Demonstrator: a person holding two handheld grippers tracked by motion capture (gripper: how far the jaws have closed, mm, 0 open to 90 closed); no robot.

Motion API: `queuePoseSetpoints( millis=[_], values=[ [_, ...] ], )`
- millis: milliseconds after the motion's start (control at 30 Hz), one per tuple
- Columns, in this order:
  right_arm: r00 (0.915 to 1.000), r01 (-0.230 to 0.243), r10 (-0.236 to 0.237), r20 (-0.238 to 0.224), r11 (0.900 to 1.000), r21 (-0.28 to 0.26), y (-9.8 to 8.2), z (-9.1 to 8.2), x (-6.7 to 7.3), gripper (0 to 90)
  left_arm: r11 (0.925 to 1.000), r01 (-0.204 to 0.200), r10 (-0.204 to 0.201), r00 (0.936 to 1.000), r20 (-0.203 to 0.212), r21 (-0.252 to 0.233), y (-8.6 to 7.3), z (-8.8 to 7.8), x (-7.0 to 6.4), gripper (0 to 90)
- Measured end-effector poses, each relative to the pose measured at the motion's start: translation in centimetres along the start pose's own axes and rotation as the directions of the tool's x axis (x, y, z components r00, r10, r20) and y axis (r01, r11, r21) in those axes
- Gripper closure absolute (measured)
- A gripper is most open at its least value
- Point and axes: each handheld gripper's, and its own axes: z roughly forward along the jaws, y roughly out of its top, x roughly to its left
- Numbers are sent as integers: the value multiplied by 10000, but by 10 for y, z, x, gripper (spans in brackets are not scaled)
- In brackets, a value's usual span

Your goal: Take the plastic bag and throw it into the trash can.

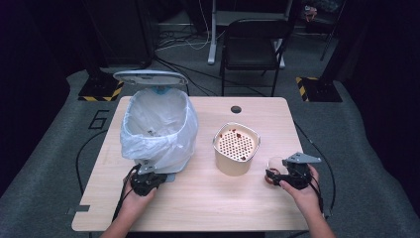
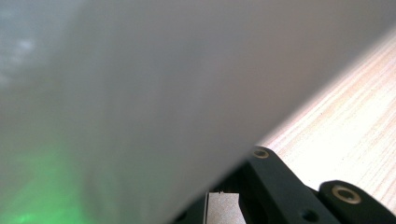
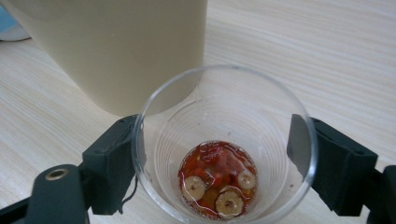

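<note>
Plainly, the right tongs (image 3: 219,163) straddle a thin clear plastic cup (image 3: 223,144) on the surface (image 3: 327,56); whether they pinch it I cannot tell. Light, easily crushed, it wants a gentle mid-wall grip. Ahead stands the cream strainer container (image 1: 236,147). The left tongs (image 1: 144,181) press against the bagged bin (image 1: 158,126), their spread hidden.

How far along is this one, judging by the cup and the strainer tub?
Done: a few red bits already lie on the cream strainer tub. In hand: the right gripper has its jaws on either side of a clear plastic cup holding red tea dregs with round slices; the left gripper is at the lined trash bin. Left: the cup is not yet emptied.
</note>
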Motion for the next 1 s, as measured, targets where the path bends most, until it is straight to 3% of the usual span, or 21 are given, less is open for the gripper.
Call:
queuePoseSetpoints(
  millis=[233, 333, 467, 600, 633, 700, 733, 767, 833, 900, 967, 1000],
  values=[
    [9996, 251, -248, 152, 9995, -180, 13, -12, 1, 183, 10000, 59, -59, 10000, -8, -35, 0, 0, -1, 900],
    [9988, 464, -455, 199, 9977, -490, 22, -18, 5, 214, 10000, 56, -55, 10000, 32, -64, 0, 0, 0, 900],
    [9935, 986, -1034, -486, 9908, -926, 45, -23, 21, 348, 10000, 62, -62, 10000, 32, -59, 0, 0, 0, 900],
    [9766, 1446, -1577, -1462, 9848, -965, 65, -17, 40, 462, 10000, 52, -52, 10000, 50, -73, 0, 0, 0, 900],
    [9766, 1446, -1577, -1462, 9848, -965, 65, -17, 40, 462, 10000, 52, -52, 10000, 50, -73, 0, 0, 0, 900],
    [9569, 1863, -2025, -2081, 9779, -950, 76, -7, 56, 496, 10000, 46, -45, 10000, 47, -66, 0, 0, 0, 900],
    [9507, 1990, -2162, -2222, 9751, -974, 79, -4, 61, 500, 10000, 46, -45, 10000, 47, -66, 0, 0, 0, 900],
    [9507, 1990, -2162, -2222, 9751, -974, 79, -4, 61, 500, 10000, 33, -33, 10000, 44, -57, 0, 0, 0, 900],
    [9426, 2124, -2272, -2447, 9734, -857, 83, 5, 70, 526, 10000, 21, -21, 10000, 51, -60, 0, 0, 0, 900],
    [9299, 2396, -2499, -2700, 9683, -711, 86, 19, 79, 592, 10000, 41, -41, 10000, 47, -64, 0, 0, 0, 900],
    [9298, 2384, -2459, -2737, 9693, -609, 87, 23, 81, 617, 10000, 43, -43, 10000, 46, -71, 0, 1, 0, 900],
    [9241, 2486, -2514, -2878, 9675, -468, 88, 30, 85, 671, 10000, 33, -33, 10000, 46, -58, 0, 0, 0, 900]
  ],
)
